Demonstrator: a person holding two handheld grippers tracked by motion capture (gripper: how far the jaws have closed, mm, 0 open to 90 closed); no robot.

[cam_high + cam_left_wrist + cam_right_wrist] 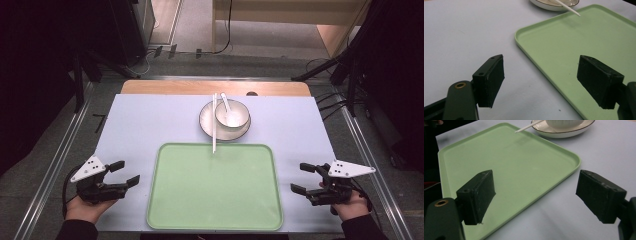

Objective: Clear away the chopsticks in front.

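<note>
Flat rectangular pale-green plastic tray [215,187]: worktop centre, bare. White ceramic bowl [232,114] with white spoon [226,103], on white plate [208,125], white chopstick [214,125] across rim: 12 o'clock of tray. Left gripper [124,173] at 9 o'clock, right gripper [302,178] at 3 o'clock: both spread, holding nothing. Judged: nothing moved onto tray yet; all work left.

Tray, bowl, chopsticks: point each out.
Tray [215,195], high view, bare middle of its floor.
Bowl [233,116], high view, inside wall.
Chopsticks [214,127], high view, mid-shaft.

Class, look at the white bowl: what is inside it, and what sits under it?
Inside the bowl leans a white spoon. Under it is a plate carrying chopsticks. The bowl's base and the plate's centre are covered.
</note>
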